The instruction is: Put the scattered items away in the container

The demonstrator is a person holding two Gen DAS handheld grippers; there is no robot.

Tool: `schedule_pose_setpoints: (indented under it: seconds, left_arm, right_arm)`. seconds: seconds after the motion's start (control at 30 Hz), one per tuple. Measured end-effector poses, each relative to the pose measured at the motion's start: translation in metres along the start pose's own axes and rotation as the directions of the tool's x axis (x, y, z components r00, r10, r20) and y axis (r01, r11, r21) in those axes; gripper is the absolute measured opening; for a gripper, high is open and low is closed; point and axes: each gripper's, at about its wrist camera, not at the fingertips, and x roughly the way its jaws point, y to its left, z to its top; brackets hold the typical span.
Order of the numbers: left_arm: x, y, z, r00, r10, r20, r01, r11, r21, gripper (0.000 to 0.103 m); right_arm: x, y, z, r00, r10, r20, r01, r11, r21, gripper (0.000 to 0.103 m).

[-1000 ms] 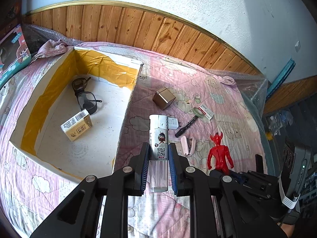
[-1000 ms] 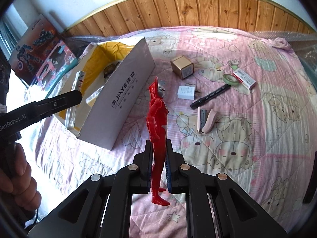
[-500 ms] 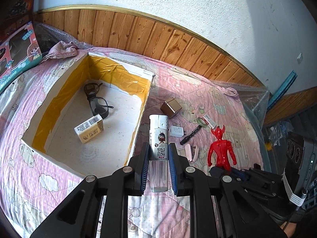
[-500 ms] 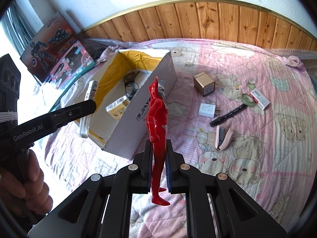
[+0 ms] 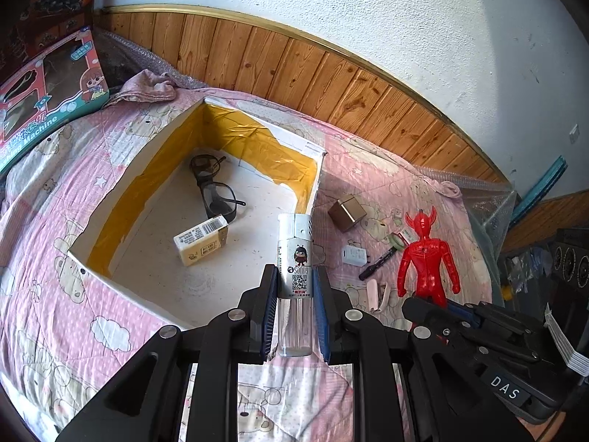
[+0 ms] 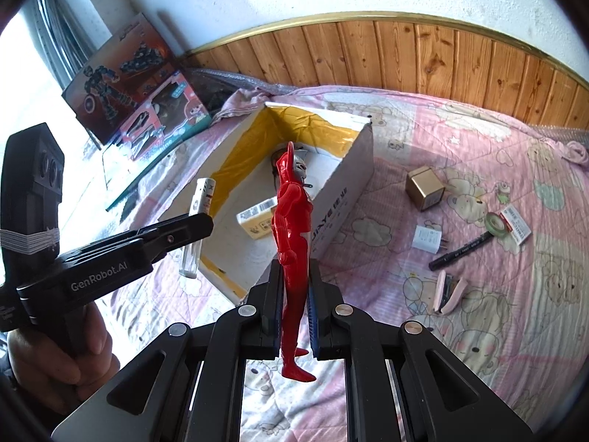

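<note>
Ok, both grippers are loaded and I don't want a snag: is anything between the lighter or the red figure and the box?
Nothing visible. The lighter and figure hang in the air near the box; its top is open. The glasses and small carton leave bare floor.

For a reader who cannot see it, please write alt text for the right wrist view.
The right hand-held gripper is shut on a red toy figure, held upright above a pink bedspread. Beyond stands an open cardboard box with a small yellow carton inside; at left, the left hand-held gripper holds a lighter.
</note>
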Motion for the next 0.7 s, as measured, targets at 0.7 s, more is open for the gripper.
schedule_pose_setpoints:
  seconds: [0.7]
  left_arm:
    - [0.010, 0.036, 0.010, 0.999, 0.002, -0.037, -0.007, 0.993, -0.119, 0.020]
  right_arm:
    - [0.024, 0.012, 0.042, 1.000, 0.023, -0.022, -0.024, 0.998, -0.066, 0.012]
